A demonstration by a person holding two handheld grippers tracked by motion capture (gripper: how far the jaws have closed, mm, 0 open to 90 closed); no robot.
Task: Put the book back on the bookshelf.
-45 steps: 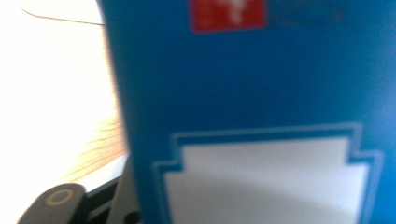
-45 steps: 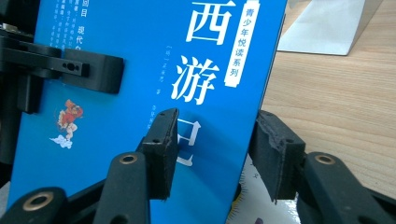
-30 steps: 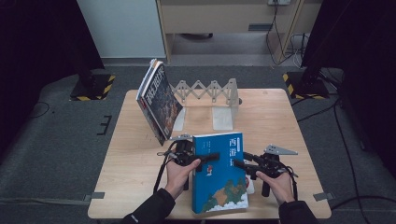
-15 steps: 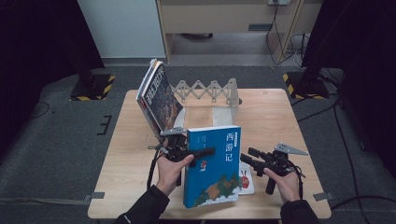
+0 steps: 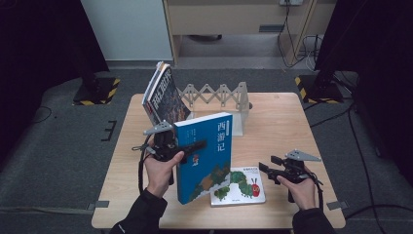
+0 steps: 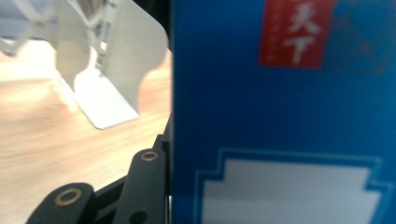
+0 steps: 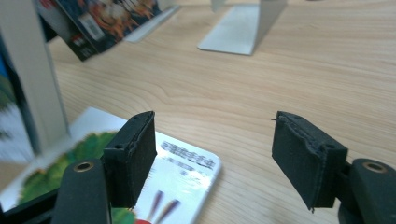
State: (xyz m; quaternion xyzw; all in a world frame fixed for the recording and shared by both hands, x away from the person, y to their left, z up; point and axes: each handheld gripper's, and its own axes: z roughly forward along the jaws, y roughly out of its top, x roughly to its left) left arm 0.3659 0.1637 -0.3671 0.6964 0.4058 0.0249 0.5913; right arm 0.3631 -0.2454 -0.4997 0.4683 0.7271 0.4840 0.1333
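Note:
My left gripper (image 5: 195,145) is shut on the left edge of a blue book (image 5: 207,156), holding it upright and slightly tilted above the table. In the left gripper view the blue cover (image 6: 280,116) stands close up beside one black finger (image 6: 144,186). A picture book with a green caterpillar (image 5: 241,187) lies flat under and to the right of the blue book. My right gripper (image 5: 268,164) hovers just right of the flat book; its jaws have just been opening and nothing is between them (image 7: 212,158). The picture book's corner (image 7: 177,177) lies below its left finger.
A folding metal book rack (image 5: 219,95) stands at the back of the wooden table (image 5: 292,126), with its end plate (image 5: 238,124) behind the blue book. Several books (image 5: 163,95) lean at its left end. Bare wood lies at the right and far right.
The left hand has lifted the blue book and stood it more upright, uncovering the caterpillar book. The right gripper has come off the blue book's right edge and drawn right.

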